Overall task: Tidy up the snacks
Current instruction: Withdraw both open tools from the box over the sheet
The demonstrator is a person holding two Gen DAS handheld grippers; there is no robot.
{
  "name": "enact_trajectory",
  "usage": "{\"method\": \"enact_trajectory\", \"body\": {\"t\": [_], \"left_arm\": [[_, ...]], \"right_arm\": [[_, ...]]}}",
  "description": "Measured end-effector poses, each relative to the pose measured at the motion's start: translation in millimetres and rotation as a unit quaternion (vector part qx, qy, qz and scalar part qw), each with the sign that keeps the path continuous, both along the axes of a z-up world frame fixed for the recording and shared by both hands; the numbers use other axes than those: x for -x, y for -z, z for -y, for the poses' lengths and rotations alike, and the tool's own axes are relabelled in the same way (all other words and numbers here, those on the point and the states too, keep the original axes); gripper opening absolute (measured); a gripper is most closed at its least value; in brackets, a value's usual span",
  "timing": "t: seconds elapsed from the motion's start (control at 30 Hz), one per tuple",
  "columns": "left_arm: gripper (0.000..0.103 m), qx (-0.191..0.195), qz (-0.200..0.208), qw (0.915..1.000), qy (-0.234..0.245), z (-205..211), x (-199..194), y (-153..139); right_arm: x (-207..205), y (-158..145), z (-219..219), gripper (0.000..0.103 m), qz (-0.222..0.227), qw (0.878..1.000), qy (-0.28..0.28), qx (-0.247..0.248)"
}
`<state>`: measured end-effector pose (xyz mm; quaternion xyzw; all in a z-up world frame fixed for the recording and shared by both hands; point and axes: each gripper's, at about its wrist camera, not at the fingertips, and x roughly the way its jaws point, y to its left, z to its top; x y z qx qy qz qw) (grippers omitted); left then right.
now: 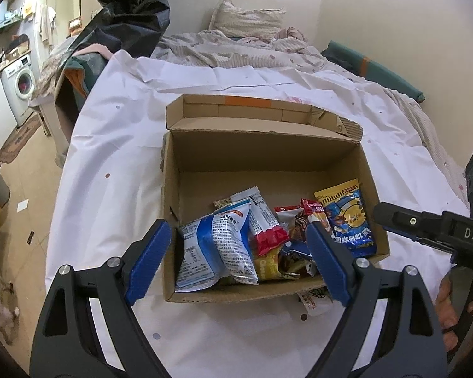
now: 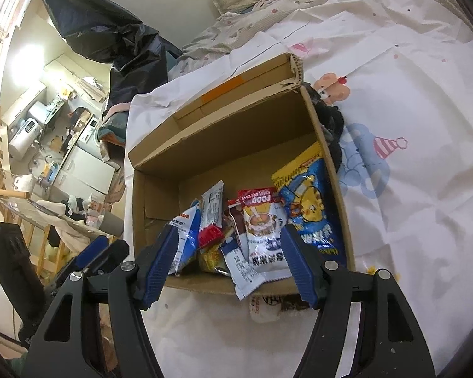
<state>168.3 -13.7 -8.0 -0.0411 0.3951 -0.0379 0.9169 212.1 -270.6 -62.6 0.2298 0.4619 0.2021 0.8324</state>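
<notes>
An open cardboard box sits on a white sheet and holds several snack packets at its near end. A blue-and-white packet leans at the left, a red-and-white bar beside it, and a blue-and-yellow cartoon packet at the right. My left gripper is open and empty above the box's near edge. My right gripper is open and empty, also over the near edge; it shows at the right of the left wrist view. One packet lies outside, under the box's front wall.
The box stands on a bed covered by a white printed sheet. A pillow and rumpled bedding lie at the far end. A black plastic bag hangs at the left. A washing machine stands beyond the bed's left edge.
</notes>
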Motion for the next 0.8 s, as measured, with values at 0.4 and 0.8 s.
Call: {"method": "enact_trajectory", "body": {"t": [0.4,0.8], "left_arm": [[0.086,-0.014,-0.016,0.9997,-0.010,-3.3,31.6,7.5],[0.086,0.005,-0.061,0.9974,-0.037,-12.3,45.1,29.1]], "right_arm": [[34.5,13.8,14.5,0.071,-0.035,0.999,0.015,0.012],[48.7,43.6,46.1,0.081,-0.086,0.994,0.052,0.036]]}}
